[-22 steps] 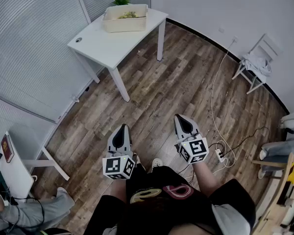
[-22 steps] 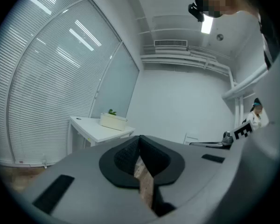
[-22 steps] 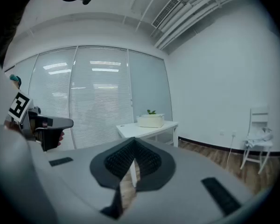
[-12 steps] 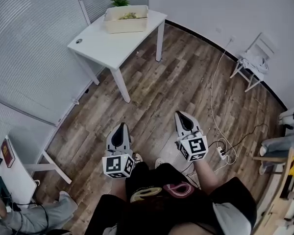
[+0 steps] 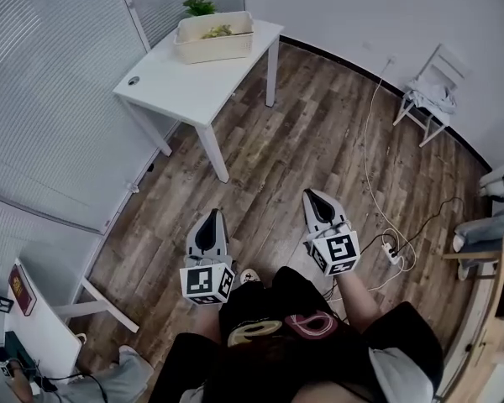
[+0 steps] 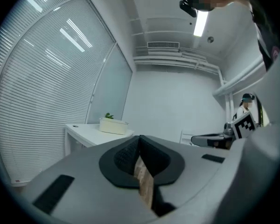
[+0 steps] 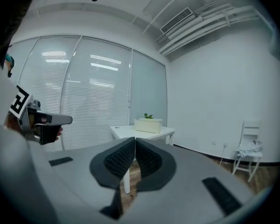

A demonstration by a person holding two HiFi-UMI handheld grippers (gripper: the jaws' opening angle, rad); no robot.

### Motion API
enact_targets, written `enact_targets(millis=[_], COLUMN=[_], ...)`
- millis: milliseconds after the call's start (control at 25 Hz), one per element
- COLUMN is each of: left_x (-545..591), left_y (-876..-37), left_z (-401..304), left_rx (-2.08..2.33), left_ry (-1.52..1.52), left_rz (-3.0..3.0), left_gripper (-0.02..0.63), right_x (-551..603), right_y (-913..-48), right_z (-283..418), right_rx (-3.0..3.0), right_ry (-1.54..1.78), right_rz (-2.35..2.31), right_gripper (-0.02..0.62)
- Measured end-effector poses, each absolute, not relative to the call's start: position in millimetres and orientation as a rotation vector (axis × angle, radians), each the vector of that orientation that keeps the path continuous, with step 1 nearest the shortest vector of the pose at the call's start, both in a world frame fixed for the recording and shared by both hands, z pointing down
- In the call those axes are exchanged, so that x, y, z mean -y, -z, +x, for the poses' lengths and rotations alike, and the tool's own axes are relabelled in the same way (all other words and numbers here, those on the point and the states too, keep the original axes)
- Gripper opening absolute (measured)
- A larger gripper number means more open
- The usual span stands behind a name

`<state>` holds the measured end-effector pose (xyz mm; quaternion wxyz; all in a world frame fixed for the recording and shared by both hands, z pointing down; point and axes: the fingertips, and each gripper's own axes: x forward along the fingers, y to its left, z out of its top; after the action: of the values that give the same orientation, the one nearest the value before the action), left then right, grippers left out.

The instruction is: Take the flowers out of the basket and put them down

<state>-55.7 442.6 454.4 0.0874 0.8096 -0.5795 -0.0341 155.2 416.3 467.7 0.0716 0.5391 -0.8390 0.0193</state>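
Note:
A cream basket (image 5: 213, 37) stands on the far end of a white table (image 5: 176, 82), with green flowers (image 5: 200, 7) showing over its back rim. The basket (image 6: 114, 125) and the basket (image 7: 148, 124) look small and distant in both gripper views. My left gripper (image 5: 212, 215) and right gripper (image 5: 308, 195) hang low over the wooden floor, close to the person's body and far from the table. Both are shut, jaw tips touching, nothing between them.
A white chair (image 5: 427, 103) stands by the right wall, with a white cable and power strip (image 5: 391, 252) on the floor near my right gripper. Blinds cover the glass wall at left. A second white desk (image 5: 34, 317) and a seated person are at lower left.
The view has shifted: the table and basket sit slightly further left and the person has stepped forward a little. Both grippers stay shut and held low in the same pose.

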Motion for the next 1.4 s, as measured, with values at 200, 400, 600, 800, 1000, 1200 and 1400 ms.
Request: enact_targets(millis=[200, 400, 600, 800, 1000, 1200, 1400], left_x=[-428, -411, -381, -332, -279, -238, -203], left_y=[-455, -457, -459, -454, -448, -450, -456], left_z=[-59, -57, -51, -37, -17, -2, 23], left_rx=[1.700, 1.695, 1.736, 1.784, 1.809, 1.840, 1.863], left_ry=[0.113, 0.082, 0.069, 0.091, 0.070, 0.084, 0.068], left_rz=[2.423, 2.423, 2.410, 2.385, 2.374, 2.332, 2.305], left_gripper=[0.017, 0.018, 0.017, 0.017, 0.018, 0.018, 0.017], right_x=[-410, -388, -352, -296, -236, -192, -154], right_y=[-469, -472, -478, -475, -474, -486, -490], right_z=[151, 152, 152, 165, 188, 203, 215], right_rx=[2.501, 2.501, 2.535, 2.563, 2.576, 2.571, 2.581], right_ry=[-0.050, -0.077, -0.065, -0.034, -0.041, -0.068, -0.053], right_rz=[1.625, 1.639, 1.575, 1.514, 1.507, 1.453, 1.350], right_gripper=[0.011, 0.011, 0.011, 0.011, 0.011, 0.011, 0.011])
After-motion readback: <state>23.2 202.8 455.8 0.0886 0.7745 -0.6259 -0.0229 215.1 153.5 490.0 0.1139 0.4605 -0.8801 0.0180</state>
